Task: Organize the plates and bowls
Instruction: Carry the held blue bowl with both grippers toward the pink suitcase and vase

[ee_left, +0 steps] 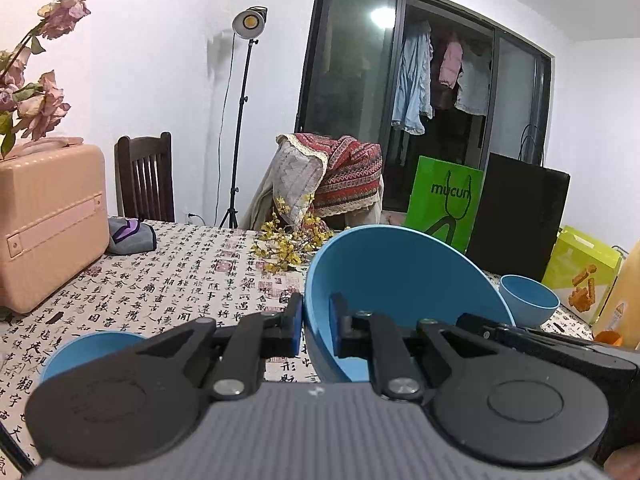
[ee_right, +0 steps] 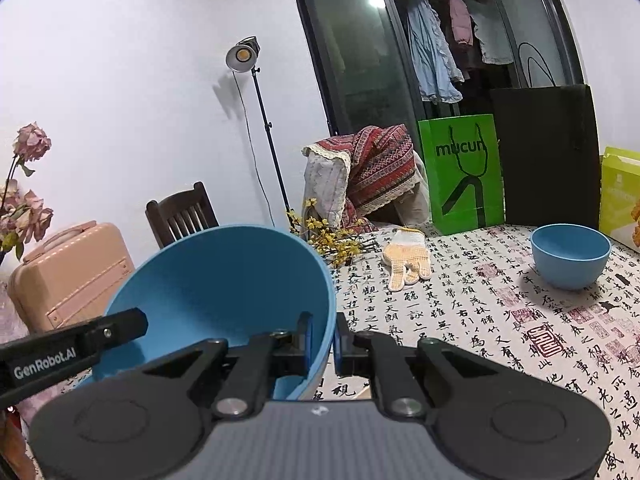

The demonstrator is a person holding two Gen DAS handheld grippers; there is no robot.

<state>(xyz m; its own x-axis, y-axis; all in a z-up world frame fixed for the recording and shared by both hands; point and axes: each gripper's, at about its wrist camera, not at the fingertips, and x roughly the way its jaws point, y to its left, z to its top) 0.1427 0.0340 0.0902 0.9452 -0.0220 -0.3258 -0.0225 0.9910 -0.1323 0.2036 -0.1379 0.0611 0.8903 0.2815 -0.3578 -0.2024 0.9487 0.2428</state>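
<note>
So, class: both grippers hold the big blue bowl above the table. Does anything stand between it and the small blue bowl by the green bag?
Nothing visible does. From the big blue bowl, the patterned tablecloth lies bare up to the small blue bowl. The glove lies further back, off that line.

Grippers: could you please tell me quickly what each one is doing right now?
Left gripper: closed on the large blue plastic bowl.
Right gripper: closed on the same bowl's opposite rim.

At my ten o'clock stands a peach suitcase (ee_left: 48,216); at twelve, yellow flower sprigs (ee_left: 288,246); at one, a green bag (ee_left: 444,200) beside a black bag (ee_left: 520,212).
</note>
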